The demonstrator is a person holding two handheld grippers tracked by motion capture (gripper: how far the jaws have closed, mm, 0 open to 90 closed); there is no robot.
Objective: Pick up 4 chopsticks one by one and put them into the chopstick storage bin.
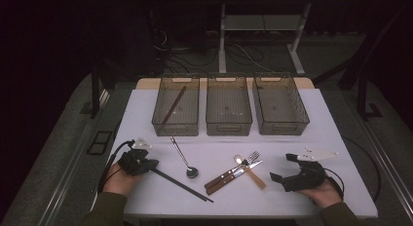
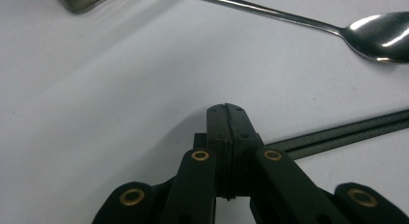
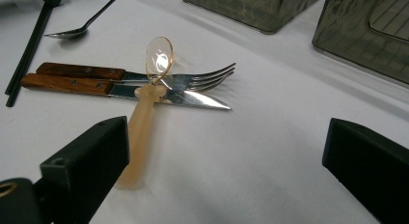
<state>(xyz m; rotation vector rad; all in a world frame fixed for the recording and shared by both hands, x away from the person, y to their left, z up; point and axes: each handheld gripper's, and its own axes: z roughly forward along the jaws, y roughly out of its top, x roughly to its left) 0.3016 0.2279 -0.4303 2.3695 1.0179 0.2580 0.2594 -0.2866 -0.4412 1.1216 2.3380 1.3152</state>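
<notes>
Sorting looks under way: the left gripper (image 2: pixel 226 109) is clenched beside the pair of black chopsticks (image 1: pixel 181 184) near the table's front edge, not on them; the right gripper (image 3: pixel 226 151) gapes, released. Reopen, straddle both sticks — then close squarely. No readable writing anywhere.

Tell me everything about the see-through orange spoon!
The orange spoon looks like pale, see-through amber plastic, with a flat, thick handle and a small oval bowl. It lies on the white table, its bowl end propped up on the fork and knife, which have wooden handles. Its handle end lies beside the right gripper, whose open jaws don't hold it.
</notes>
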